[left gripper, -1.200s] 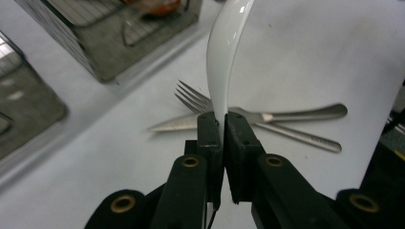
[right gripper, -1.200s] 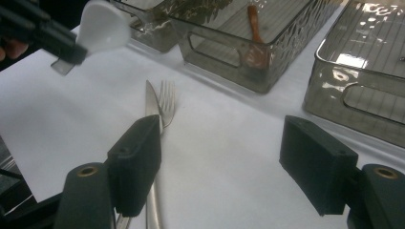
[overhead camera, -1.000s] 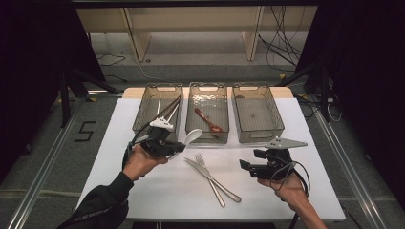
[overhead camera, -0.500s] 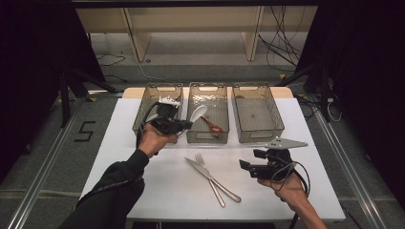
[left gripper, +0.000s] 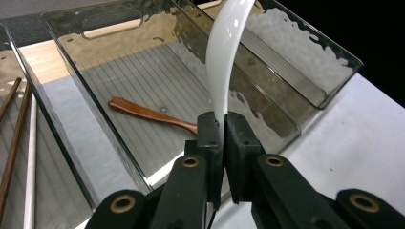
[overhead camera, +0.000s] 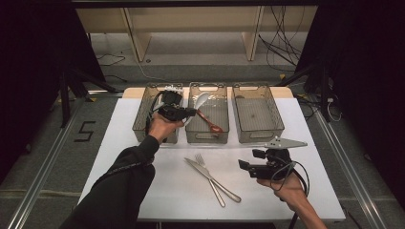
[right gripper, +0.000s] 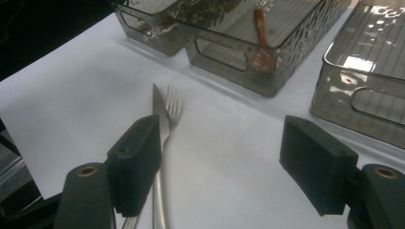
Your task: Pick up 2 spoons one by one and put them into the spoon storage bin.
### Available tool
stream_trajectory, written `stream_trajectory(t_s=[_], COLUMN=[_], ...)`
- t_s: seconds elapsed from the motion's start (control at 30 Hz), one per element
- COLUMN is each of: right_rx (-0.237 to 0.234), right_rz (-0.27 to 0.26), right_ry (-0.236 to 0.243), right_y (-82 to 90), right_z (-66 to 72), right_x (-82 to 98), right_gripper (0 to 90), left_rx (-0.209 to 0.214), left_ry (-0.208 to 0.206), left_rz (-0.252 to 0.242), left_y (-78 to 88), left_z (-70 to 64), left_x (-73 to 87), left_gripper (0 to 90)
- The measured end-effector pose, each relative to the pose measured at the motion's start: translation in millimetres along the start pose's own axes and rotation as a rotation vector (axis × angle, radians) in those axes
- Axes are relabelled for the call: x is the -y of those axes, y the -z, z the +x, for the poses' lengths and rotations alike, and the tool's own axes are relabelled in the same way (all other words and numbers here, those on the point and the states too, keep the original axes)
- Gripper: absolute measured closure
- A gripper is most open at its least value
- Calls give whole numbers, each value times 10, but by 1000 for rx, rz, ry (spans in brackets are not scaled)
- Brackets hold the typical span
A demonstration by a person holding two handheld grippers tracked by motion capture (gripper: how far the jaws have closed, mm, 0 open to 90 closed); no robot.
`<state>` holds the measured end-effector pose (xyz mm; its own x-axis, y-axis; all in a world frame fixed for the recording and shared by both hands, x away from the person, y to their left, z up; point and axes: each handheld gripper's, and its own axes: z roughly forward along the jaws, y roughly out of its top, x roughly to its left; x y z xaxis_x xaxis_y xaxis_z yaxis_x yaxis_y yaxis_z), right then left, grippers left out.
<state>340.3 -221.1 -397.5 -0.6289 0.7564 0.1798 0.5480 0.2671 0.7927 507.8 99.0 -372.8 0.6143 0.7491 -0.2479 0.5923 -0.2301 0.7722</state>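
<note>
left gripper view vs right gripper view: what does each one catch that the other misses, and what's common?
Left gripper view alone: the white spoon pinched in the left gripper above the middle bin, plus chopsticks in the neighbouring bin.
Right gripper view alone: the knife and fork crossed on the white table, seen between the open jaws of the right gripper.
Both: the middle bin with the brown wooden spoon lying in it.

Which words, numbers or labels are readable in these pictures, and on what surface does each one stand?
"5": a dark numeral on the grey floor, left of the white table, seen in the high view.
No other text is readable: the three clear bins, the cutlery and both grippers carry no legible label.
</note>
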Motion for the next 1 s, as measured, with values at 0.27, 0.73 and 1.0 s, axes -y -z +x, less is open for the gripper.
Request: stream_trajectory(t_s=[0.27, 0.73, 1.0], right_rx=[-4, -6, -7], right_rz=[0, -2, 0], right_ry=[0, 2, 3], right_y=[4, 4, 4], right_z=[-1, 1, 0], right_x=[1, -3, -2], right_gripper=[312, 312, 312], left_rx=[-3, -14, -23], left_ry=[17, 50, 65], left_rz=[2, 16, 31], left_y=[-122, -303, -377], left_z=[20, 80, 83], left_x=[-52, -69, -53], left_gripper=[850, 850, 848])
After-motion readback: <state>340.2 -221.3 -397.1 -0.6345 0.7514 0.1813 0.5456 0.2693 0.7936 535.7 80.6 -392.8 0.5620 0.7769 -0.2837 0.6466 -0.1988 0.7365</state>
